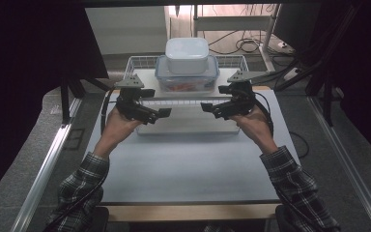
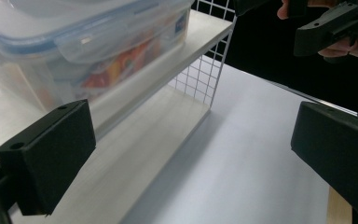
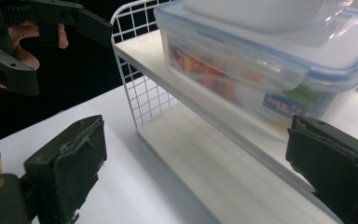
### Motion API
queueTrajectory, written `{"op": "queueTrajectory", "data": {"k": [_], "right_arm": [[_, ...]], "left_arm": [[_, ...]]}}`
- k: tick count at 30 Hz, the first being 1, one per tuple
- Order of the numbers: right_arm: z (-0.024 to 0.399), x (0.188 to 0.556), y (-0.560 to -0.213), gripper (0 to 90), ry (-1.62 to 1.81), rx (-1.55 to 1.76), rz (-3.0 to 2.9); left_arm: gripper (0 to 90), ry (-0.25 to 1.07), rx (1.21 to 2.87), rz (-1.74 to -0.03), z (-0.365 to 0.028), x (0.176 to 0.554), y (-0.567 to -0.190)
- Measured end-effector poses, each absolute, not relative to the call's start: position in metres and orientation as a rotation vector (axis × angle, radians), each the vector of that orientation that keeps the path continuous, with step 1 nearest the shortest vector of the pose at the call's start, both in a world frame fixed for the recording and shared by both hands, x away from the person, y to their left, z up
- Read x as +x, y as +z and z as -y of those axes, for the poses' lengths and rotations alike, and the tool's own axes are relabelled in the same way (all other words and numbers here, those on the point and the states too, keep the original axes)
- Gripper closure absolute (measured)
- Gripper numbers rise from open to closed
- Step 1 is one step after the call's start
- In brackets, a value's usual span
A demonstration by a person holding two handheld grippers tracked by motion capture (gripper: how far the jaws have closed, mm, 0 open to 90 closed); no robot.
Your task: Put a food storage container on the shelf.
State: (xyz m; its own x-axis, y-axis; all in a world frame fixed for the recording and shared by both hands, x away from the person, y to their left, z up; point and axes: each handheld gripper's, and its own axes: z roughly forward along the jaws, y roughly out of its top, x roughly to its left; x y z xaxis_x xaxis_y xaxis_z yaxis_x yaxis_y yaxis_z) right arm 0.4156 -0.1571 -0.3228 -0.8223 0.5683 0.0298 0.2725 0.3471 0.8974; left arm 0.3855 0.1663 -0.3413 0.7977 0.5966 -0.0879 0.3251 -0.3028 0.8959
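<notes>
White two-tier wire shelf (image 1: 188, 126) sits at the far middle of the worktop (image 1: 188, 164). On the shelf's top board: clear lidded container (image 1: 187, 77) with blue-edged clip lid, colourful contents inside. A smaller white lidded box (image 1: 187, 55) is stacked on that container's lid.

Left hand-held gripper (image 1: 166, 112) hangs in front of the shelf's left end, jaws pointing inward toward the shelf's middle, spread wide, nothing between them. In the left gripper view its own jaws frame the shelf's lower board, with the container (image 2: 81, 51) above.

Right hand-held gripper (image 1: 205, 107) hangs in front of the shelf's right end, mirrored, jaws spread, holding nothing. In the right gripper view the container (image 3: 265, 60) is on the top board and the wire side panel (image 3: 144, 93) is at the shelf's near corner.

Both grippers are close to the shelf front, not touching it. Plaid sleeves (image 1: 84, 186) over the near worktop edge.
</notes>
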Motion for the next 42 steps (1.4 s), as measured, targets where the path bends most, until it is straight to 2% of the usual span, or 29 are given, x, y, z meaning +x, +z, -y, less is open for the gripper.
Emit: {"op": "queueTrajectory", "data": {"k": [18,28,33,42], "right_arm": [[0.168,0.407,-0.345,2.7,1.423,0.756,-2.358],[0.172,0.401,-0.361,2.8,1.382,0.764,-2.362],[0.174,0.399,-0.367,2.6,1.375,0.767,-2.368],[0.177,0.393,-0.379,2.3,1.355,0.77,-2.382]], "left_arm": [[0.5,0.336,1.977,-0.718,-0.162,0.372,-0.367],[1.9,0.284,1.981,-0.711,-0.161,0.365,-0.385],[0.8,0.298,1.988,-0.722,-0.162,0.361,-0.395],[0.0,0.222,1.978,-0.743,-0.167,0.352,-0.408]]}}
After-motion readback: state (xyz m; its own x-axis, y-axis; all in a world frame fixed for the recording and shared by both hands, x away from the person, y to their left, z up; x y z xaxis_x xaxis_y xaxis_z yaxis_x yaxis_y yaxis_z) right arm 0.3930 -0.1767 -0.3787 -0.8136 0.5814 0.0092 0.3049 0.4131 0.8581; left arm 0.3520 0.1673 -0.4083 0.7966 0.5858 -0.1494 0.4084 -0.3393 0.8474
